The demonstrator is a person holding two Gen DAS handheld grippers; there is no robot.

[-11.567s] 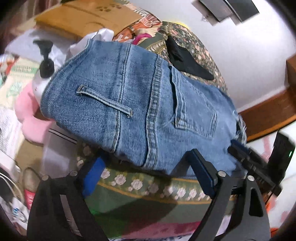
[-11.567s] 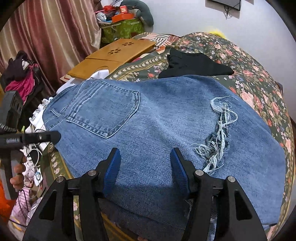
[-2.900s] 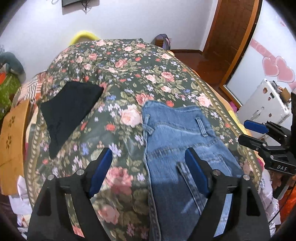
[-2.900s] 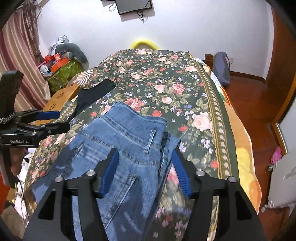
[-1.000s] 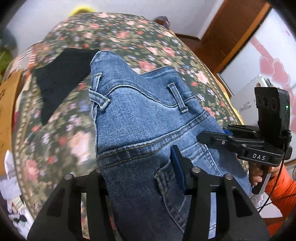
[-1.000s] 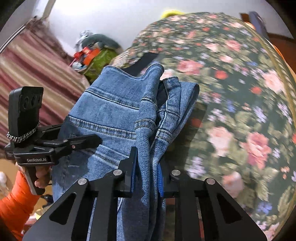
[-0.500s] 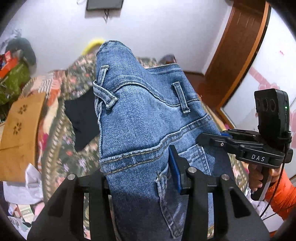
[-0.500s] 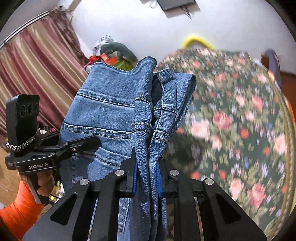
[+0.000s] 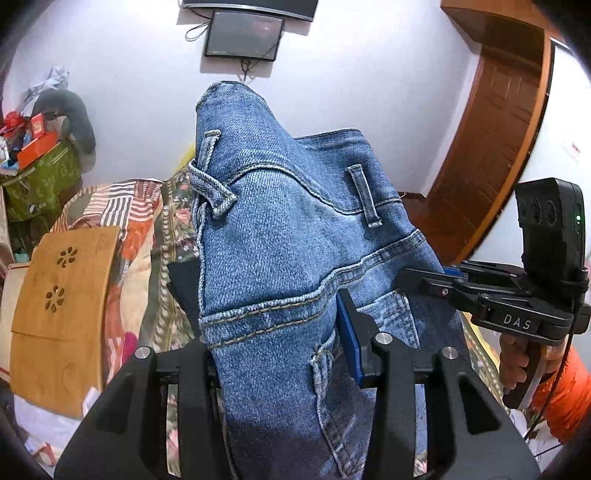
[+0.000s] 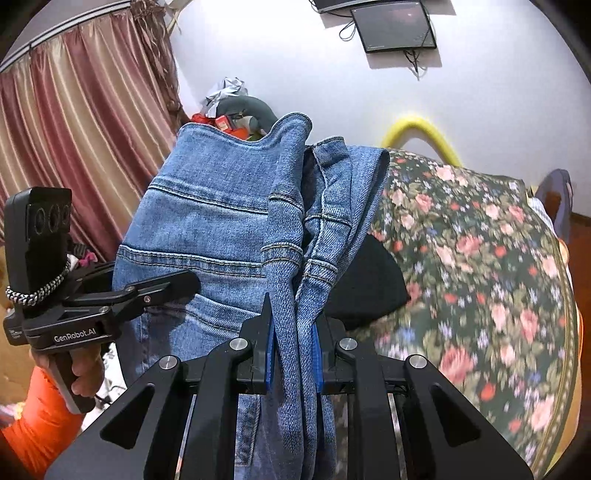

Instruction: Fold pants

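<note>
Wall screen (image 9: 243,35) behind; "GenRobot.AI", "DAS" grippers.

- Left gripper (image 9: 277,343): matte black angular frame, silver screw heads, a blue pad on one finger.
- Right gripper (image 10: 291,345): black frame, blue pads, round silver screws.
- From the right wrist view, white "GenRobot.AI" lettering; a beaded metal chain wraps the black three-lens camera block.
- From the left wrist view, "DAS" lettering, a green indicator light, a thin black cable.
- Orange sleeves (image 10: 35,424) at both wrists.
</note>
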